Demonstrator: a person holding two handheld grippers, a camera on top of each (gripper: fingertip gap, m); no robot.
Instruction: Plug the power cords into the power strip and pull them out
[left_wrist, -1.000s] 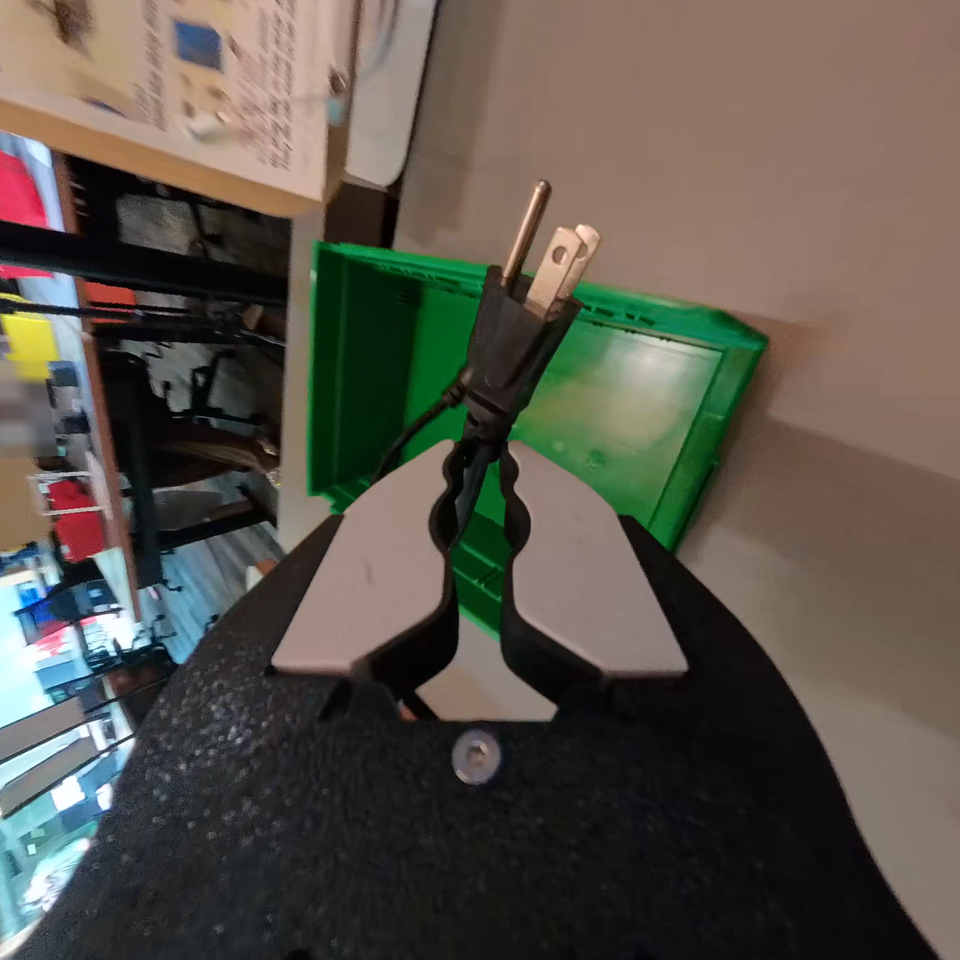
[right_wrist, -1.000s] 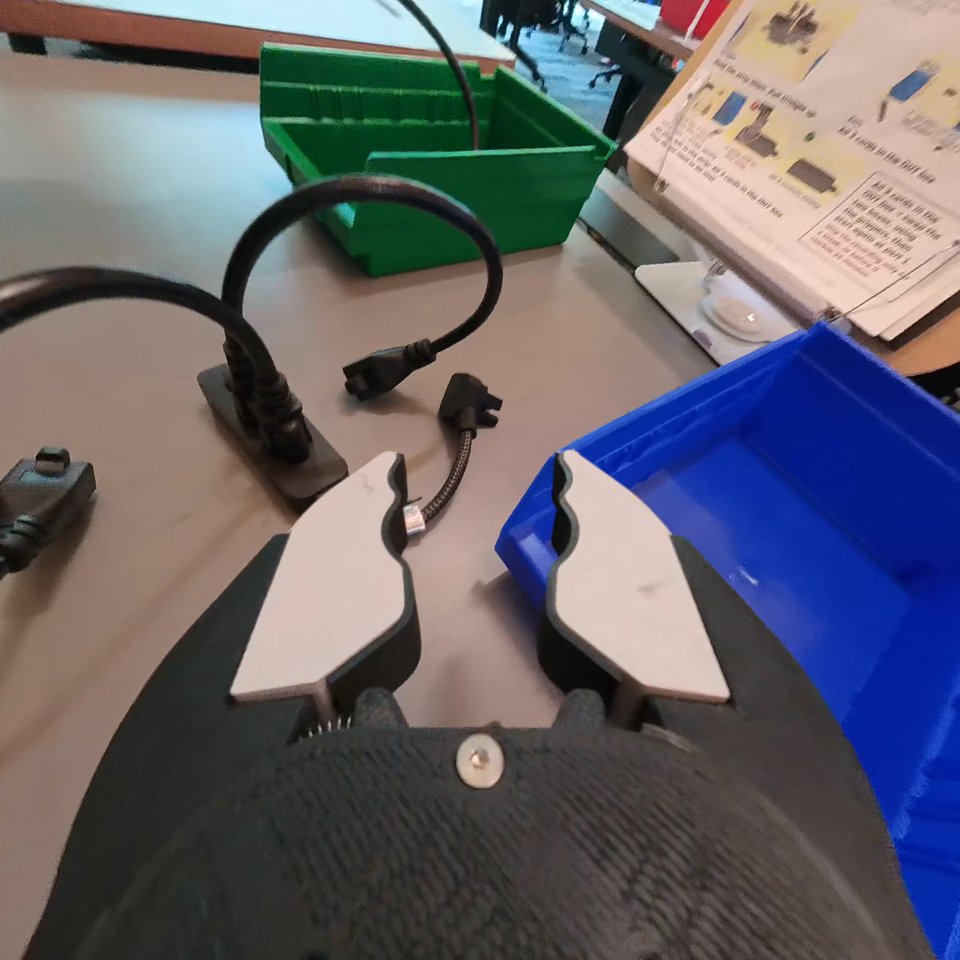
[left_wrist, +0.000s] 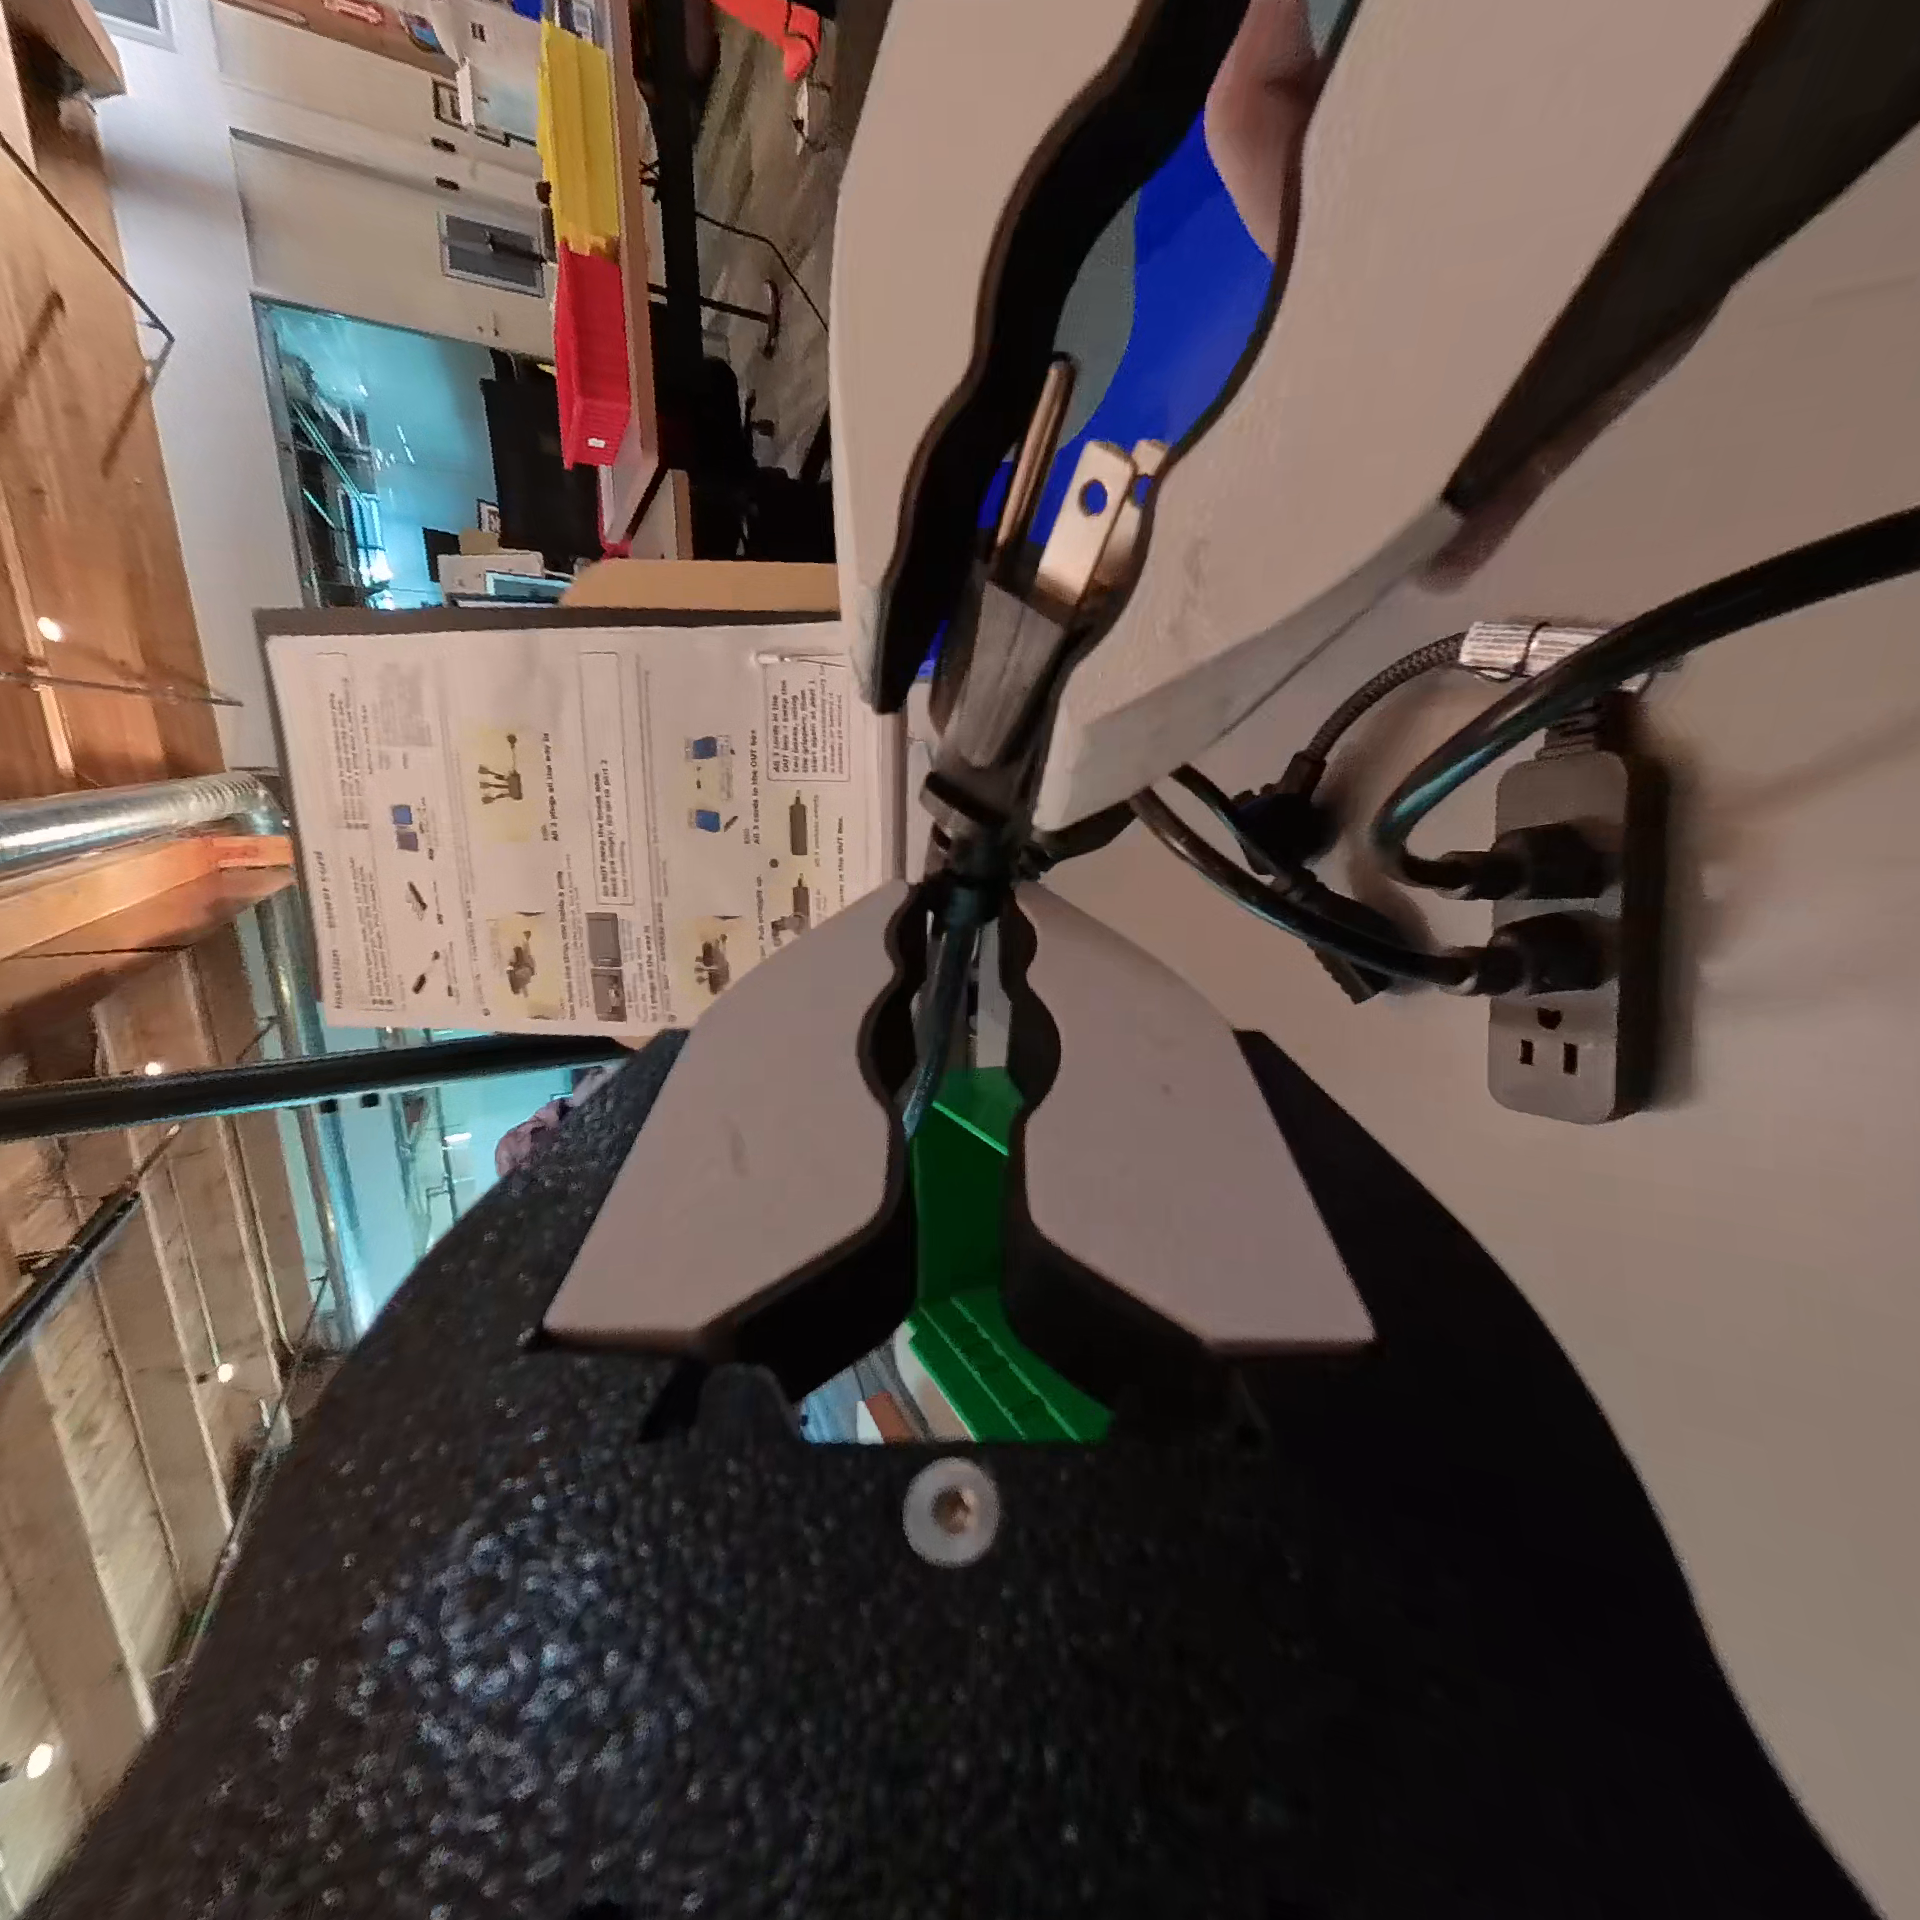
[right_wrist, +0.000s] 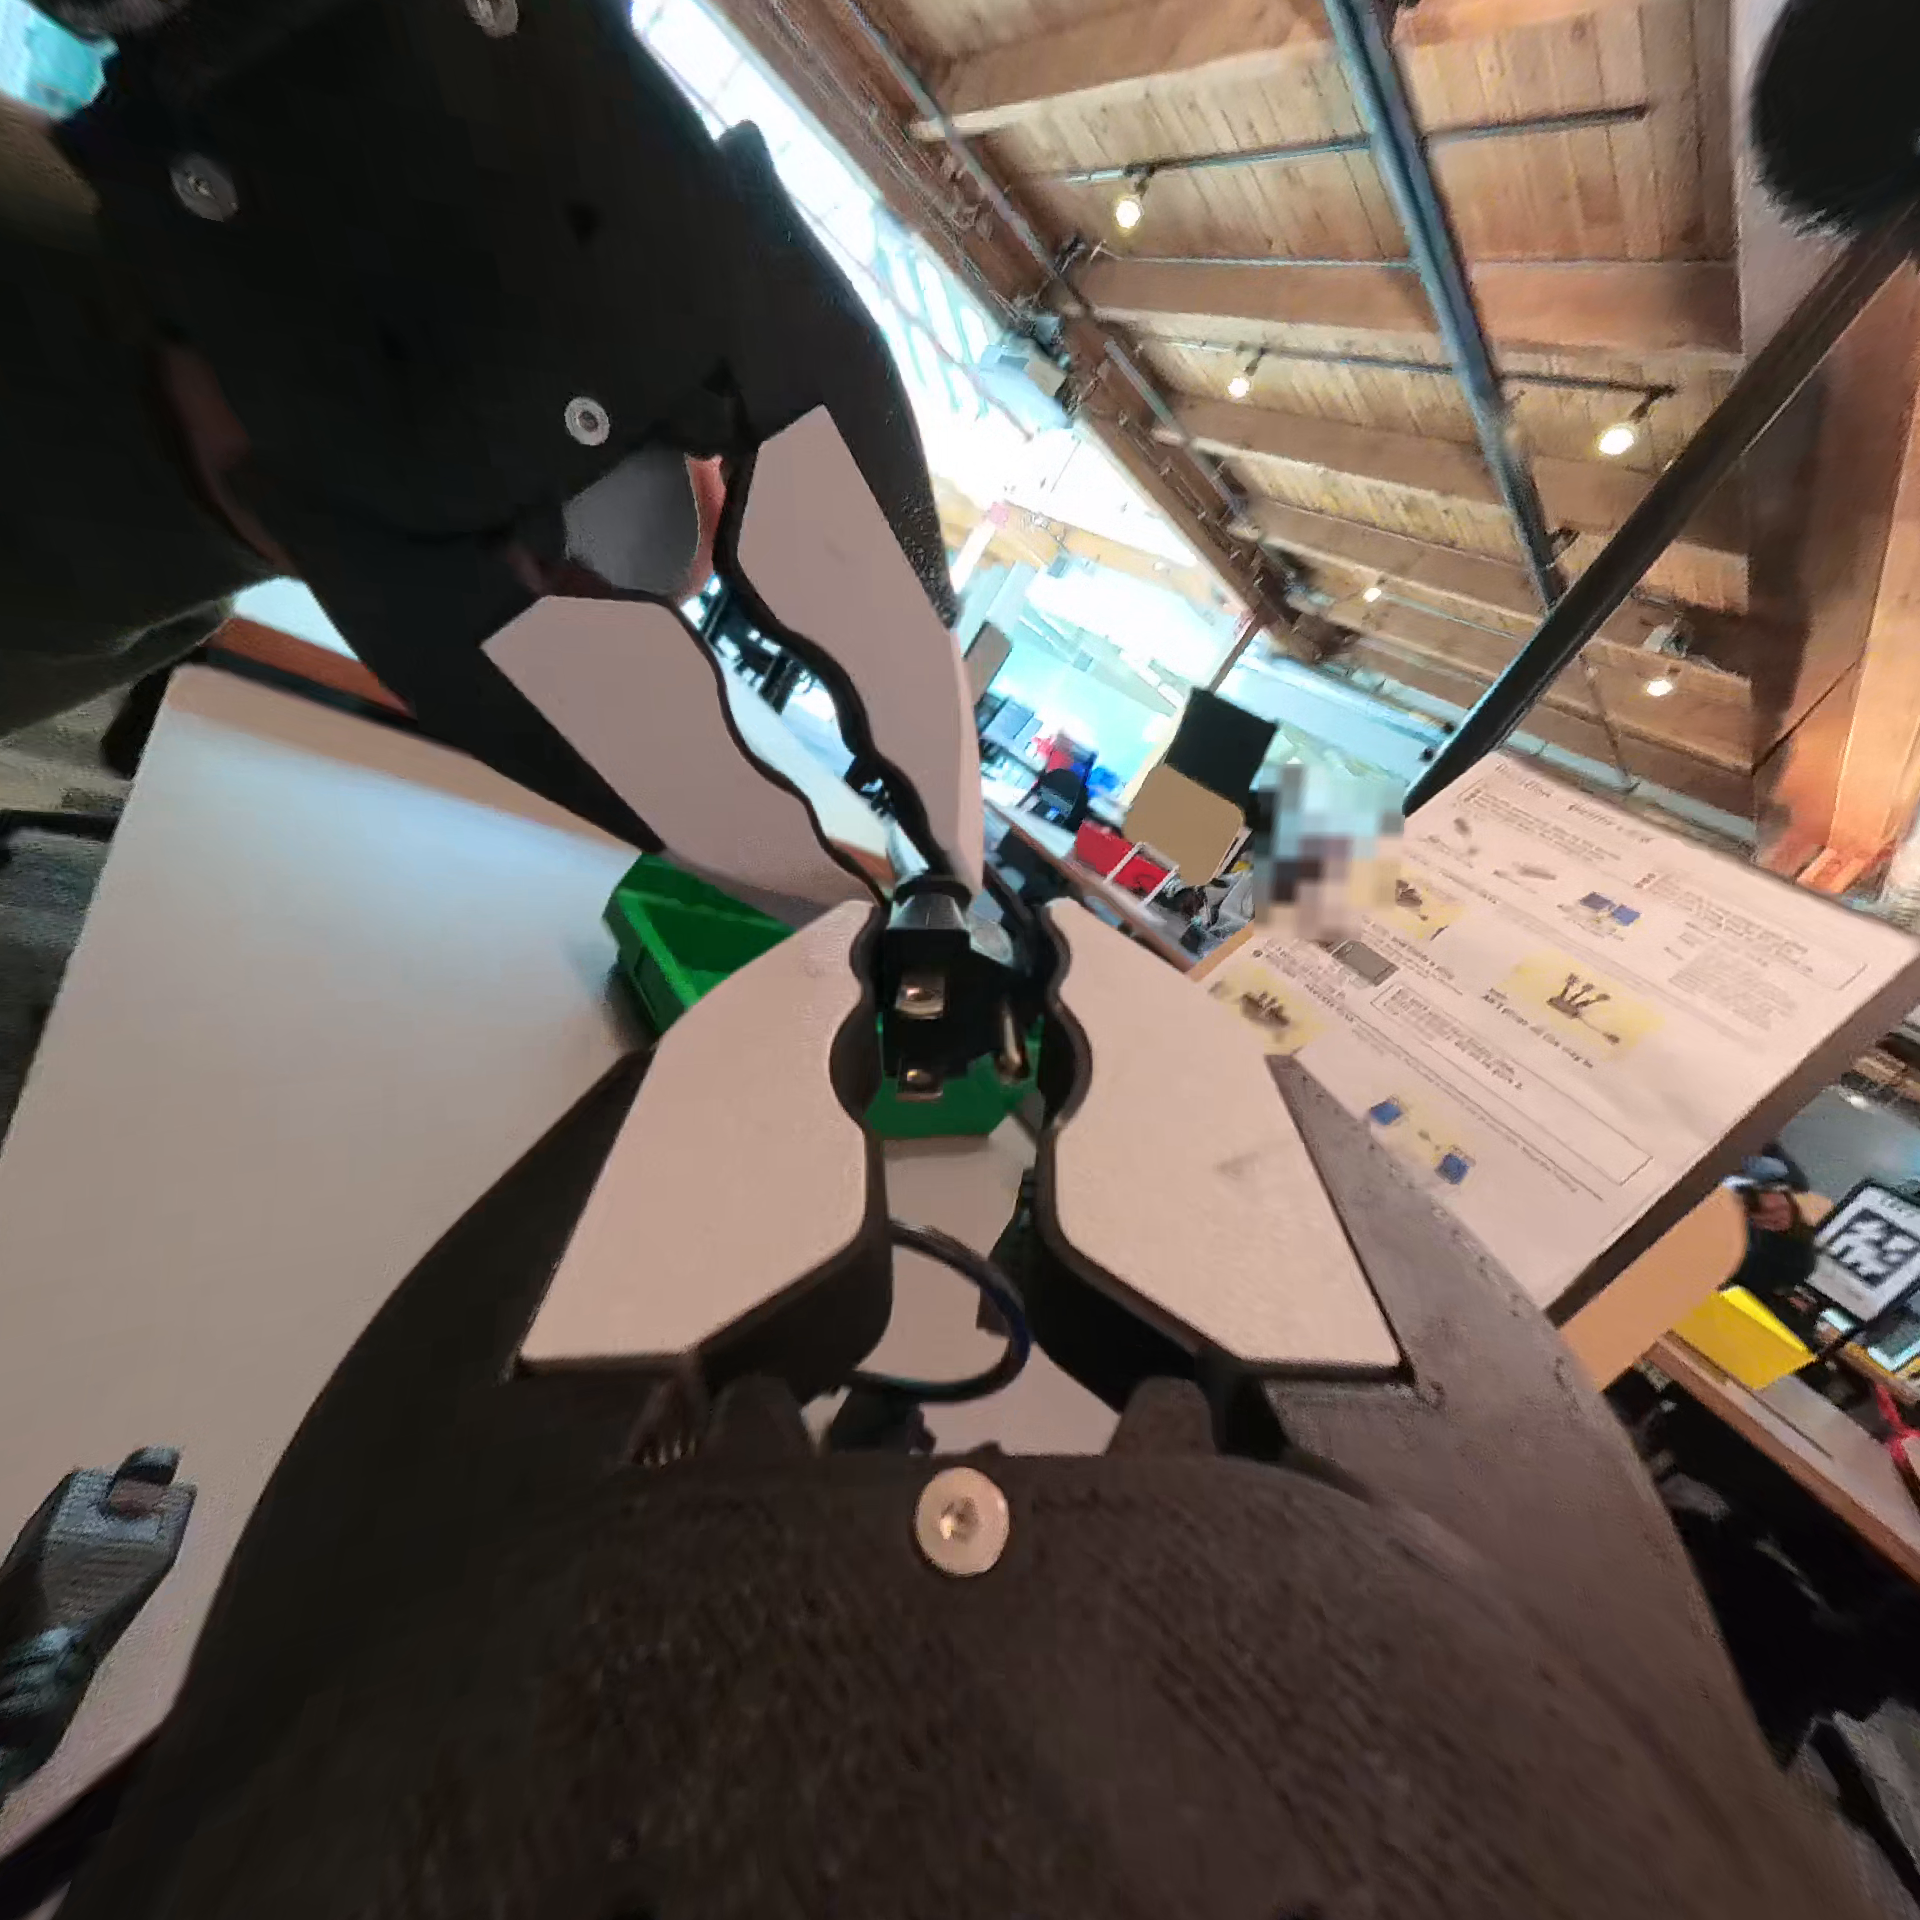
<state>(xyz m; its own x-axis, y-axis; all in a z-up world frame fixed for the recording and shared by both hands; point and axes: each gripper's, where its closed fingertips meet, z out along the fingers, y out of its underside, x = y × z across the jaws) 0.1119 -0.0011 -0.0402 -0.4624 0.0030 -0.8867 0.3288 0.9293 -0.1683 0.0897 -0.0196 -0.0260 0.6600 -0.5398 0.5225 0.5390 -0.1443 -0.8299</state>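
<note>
While both tongs flank it, the plug hides its cord.

Your plug is black w/ silver prongs; power strip grey-black; bins green & blue; gripper fingers pale grey, speckled black body; table off-white.

left wrist: rolled sideways, close | right wrist: tilted toward ceiling, close | shared: plug, green bin
</note>
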